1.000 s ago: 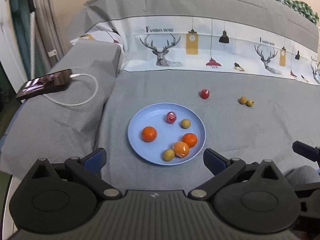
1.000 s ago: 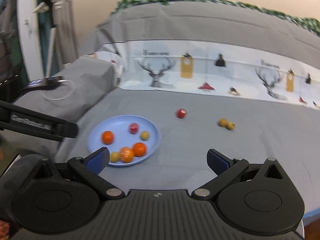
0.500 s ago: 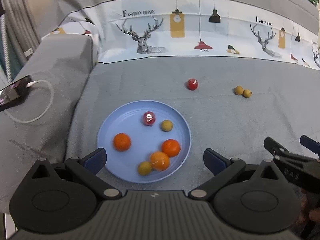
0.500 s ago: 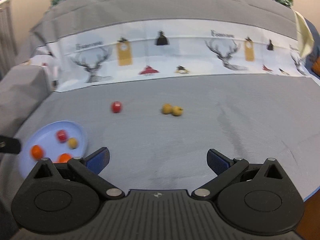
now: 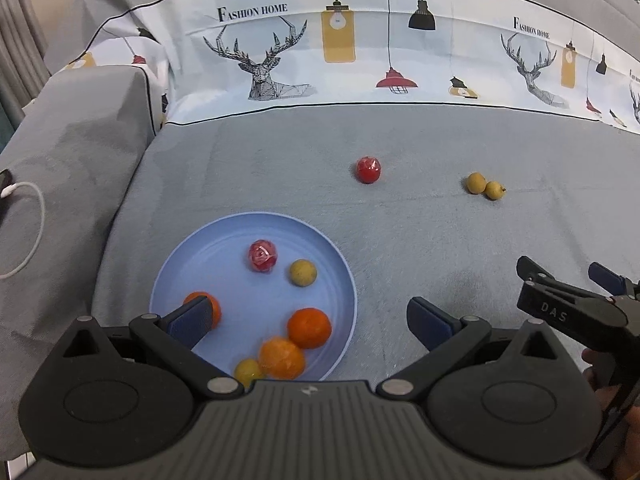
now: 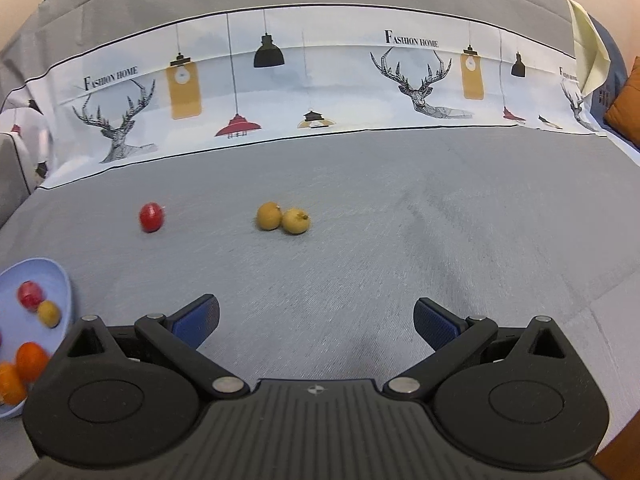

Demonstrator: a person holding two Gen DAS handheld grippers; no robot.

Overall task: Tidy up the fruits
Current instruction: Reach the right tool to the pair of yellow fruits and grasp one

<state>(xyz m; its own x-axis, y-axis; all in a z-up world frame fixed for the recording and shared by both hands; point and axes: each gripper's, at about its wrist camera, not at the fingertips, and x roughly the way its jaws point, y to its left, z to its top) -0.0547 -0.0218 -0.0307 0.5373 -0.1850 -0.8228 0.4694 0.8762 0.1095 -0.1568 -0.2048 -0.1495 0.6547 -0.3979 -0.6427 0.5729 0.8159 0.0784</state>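
1. Left gripper (image 5: 308, 318): jaws spread wide, nothing between them, now lower and closer over the round light-blue plate (image 5: 320, 248) than half a second ago.
2. Right gripper (image 6: 316, 320): jaws wide apart, empty, swung further right; now aimed at the two small yellow-brown fruits (image 6: 283, 217), which sit touching on the grey sofa cover (image 6: 400, 240).
3. Red wrapped ball-shaped fruit (image 6: 151, 217) lying alone, left of the yellow pair, well apart from the plate.
4. On the plate: three oranges (image 5: 309, 328), one red wrapped fruit (image 5: 262, 256), two yellow fruits (image 5: 303, 273); unmoved.
5. Plate slid almost out of the right view's left edge.
6. White cable (image 5: 28, 232) on the armrest, phone nearly out of frame.
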